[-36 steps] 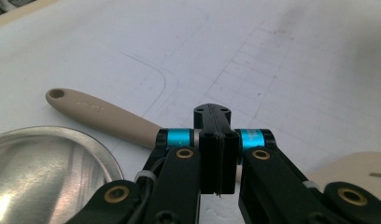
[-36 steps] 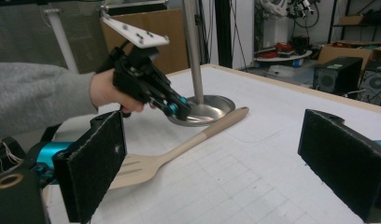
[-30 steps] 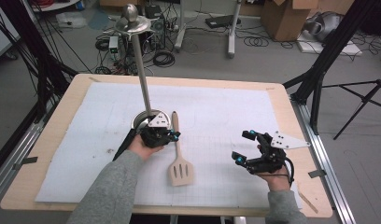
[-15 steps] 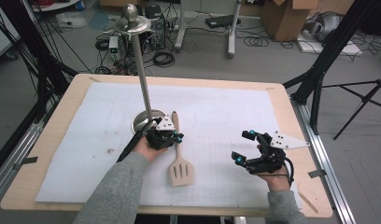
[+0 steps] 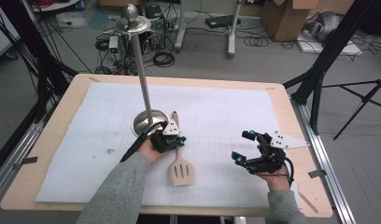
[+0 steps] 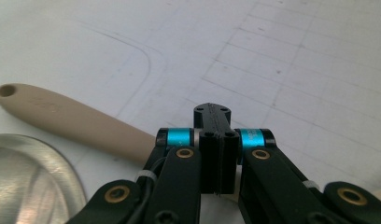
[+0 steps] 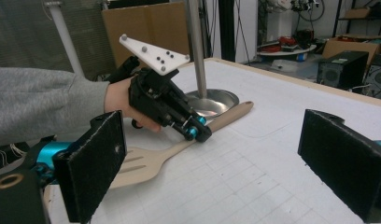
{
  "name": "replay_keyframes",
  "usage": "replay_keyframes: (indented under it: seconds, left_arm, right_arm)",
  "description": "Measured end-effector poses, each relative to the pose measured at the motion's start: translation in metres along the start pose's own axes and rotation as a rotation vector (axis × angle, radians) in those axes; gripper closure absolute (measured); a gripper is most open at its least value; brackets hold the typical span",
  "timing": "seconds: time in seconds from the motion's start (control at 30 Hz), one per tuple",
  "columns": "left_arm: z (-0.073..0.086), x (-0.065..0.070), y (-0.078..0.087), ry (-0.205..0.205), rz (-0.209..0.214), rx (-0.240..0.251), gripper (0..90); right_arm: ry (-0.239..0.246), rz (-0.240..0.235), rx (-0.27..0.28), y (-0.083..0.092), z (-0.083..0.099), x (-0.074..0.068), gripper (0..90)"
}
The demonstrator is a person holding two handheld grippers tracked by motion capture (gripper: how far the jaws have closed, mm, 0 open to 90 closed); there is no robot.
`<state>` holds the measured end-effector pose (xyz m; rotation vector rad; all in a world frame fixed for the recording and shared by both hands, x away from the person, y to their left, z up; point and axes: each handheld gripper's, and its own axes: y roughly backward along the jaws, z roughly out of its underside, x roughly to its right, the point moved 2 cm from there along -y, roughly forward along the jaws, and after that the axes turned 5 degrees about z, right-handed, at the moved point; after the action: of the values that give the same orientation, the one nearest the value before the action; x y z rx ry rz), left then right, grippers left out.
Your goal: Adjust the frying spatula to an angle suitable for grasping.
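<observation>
Grey floor (image 5: 272, 60) — tangled cables (image 5: 163, 58), cardboard boxes (image 5: 284, 18), black tripod legs (image 5: 328, 56).

light: bright, even | shadows: soft | glare: none | blur: slight, near jaws

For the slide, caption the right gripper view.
Left tongs shut over the wooden spatula handle beside the steel stand; right tongs wide open.

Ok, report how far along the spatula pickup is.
Done: the left hand-held gripper is down at the wooden spatula's handle, jaws together, beside the metal stand's base. In hand: whether the jaws pinch the handle or just rest on it cannot be told. Left: the spatula lies flat on the white mat, not lifted. The right hand-held gripper hovers open, apart from it.
</observation>
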<state>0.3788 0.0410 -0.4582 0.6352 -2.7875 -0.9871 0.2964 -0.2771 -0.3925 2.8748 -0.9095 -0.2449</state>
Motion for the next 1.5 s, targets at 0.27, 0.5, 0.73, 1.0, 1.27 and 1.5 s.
replay_keyframes:
  seconds: [0.27, 0.5, 0.73, 1.0, 1.27, 1.5]
  left_arm:
    - [0.004, 0.005, 0.005, 0.005, 0.014, 0.009, 90.0]
    - [0.009, 0.012, 0.011, -0.004, 0.028, 0.012, 90.0]
    - [0.013, 0.021, 0.017, -0.028, 0.041, 0.004, 90.0]
    - [0.027, 0.033, 0.034, -0.045, 0.064, 0.014, 90.0]
    - [0.041, 0.039, 0.051, -0.055, 0.077, 0.015, 90.0]
    - [0.054, 0.045, 0.067, -0.057, 0.089, 0.019, 90.0]
  right_arm:
    - [-0.001, 0.005, -0.002, 0.001, 0.0, 0.001, 6.9]
    - [-0.003, 0.004, -0.012, 0.001, 0.001, 0.0, 6.9]
    - [0.002, 0.005, -0.017, 0.0, 0.002, 0.0, 6.9]
    - [0.001, 0.002, -0.031, -0.002, 0.002, -0.001, 6.9]
    - [0.003, 0.001, -0.036, -0.003, 0.003, -0.002, 6.9]
    - [0.006, 0.0, -0.042, -0.003, 0.003, -0.002, 6.9]
